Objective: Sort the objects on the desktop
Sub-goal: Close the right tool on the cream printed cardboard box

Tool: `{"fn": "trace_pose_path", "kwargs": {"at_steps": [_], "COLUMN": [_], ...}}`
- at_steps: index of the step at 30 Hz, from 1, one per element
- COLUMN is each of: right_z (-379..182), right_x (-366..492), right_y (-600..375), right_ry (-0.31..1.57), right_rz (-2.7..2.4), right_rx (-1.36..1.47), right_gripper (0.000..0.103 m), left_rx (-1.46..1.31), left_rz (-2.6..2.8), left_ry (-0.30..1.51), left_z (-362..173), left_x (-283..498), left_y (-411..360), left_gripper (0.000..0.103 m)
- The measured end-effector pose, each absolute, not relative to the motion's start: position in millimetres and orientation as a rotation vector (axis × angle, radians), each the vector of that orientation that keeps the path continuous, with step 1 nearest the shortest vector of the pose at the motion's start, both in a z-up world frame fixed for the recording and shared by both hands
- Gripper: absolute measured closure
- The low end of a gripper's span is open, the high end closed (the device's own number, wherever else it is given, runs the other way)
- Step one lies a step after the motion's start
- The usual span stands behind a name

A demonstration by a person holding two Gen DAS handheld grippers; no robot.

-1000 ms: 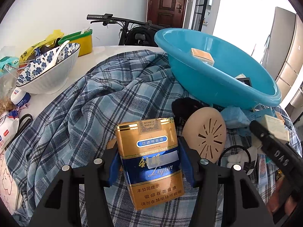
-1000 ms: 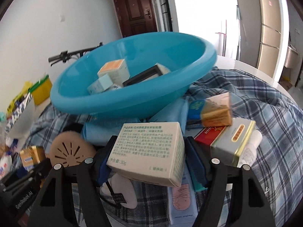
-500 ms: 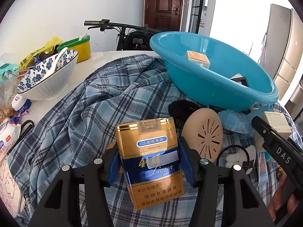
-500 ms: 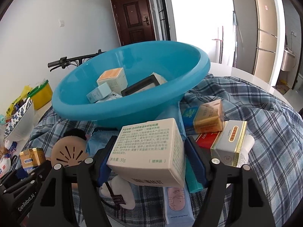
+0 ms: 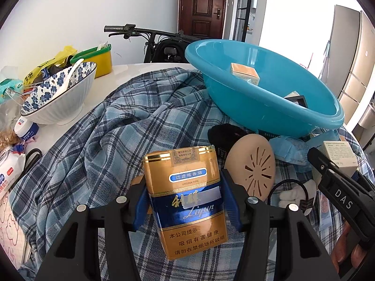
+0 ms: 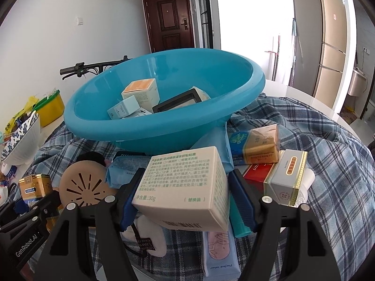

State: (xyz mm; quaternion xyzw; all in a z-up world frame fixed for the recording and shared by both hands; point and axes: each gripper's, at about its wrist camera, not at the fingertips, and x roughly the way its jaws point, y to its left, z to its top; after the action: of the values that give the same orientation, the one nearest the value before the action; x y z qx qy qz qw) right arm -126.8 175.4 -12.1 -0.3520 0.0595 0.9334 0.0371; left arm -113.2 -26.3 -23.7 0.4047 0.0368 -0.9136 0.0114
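Presently found the left gripper [image 5: 185,206] clamped on a gold-and-blue cigarette pack [image 5: 187,199], blue pads pressed flat against both long sides, pack upright and lifted clear of the blue plaid cloth [image 5: 98,145]. Noted beyond the jaws, up and to the right, a blue plastic basin [image 5: 269,107] resting on the cloth, with an orange-topped small box [image 5: 245,72] inside. Seen just right of the jaws: a tan round slotted disc [image 5: 253,171] leaning against dark items. Recorded far left of the jaws a blue-patterned bowl [image 5: 58,103] on the bare white tabletop [image 5: 131,70], a yellow tub [image 5: 98,58] behind it.

Found the right gripper [image 6: 185,199] likewise closed on a cream carton with green print [image 6: 182,187], carton tilted, gripped by its side faces, raised above the clutter. Observed directly beyond these jaws the same basin [image 6: 164,135], holding several small boxes and a black frame-like tray [image 6: 178,100]. Logged right of the jaws a loose pile: orange-and-blue packet [image 6: 255,145], red pack [image 6: 257,175], silver box with gold edging [image 6: 286,178]. Noted beneath the jaws a pale tube [image 6: 220,253] lying on the cloth. Left gripper with its pack visible at far left of this view.
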Motion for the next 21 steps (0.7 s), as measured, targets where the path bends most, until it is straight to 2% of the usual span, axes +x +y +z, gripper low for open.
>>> {"fn": "trace_pose_path", "kwargs": {"at_steps": [21], "right_z": [-2.9], "right_x": [-119.7], "right_y": [179.6], "right_ry": [0.23], "right_rz": [2.901], "right_rx": [-1.025], "right_gripper": [0.033], "left_rx": [1.229], "left_rz": [-2.9], "left_ry": [0.134], "left_z": [-17.8], "left_x": [-108.2], "left_y": [-26.4], "left_gripper": [0.046]}}
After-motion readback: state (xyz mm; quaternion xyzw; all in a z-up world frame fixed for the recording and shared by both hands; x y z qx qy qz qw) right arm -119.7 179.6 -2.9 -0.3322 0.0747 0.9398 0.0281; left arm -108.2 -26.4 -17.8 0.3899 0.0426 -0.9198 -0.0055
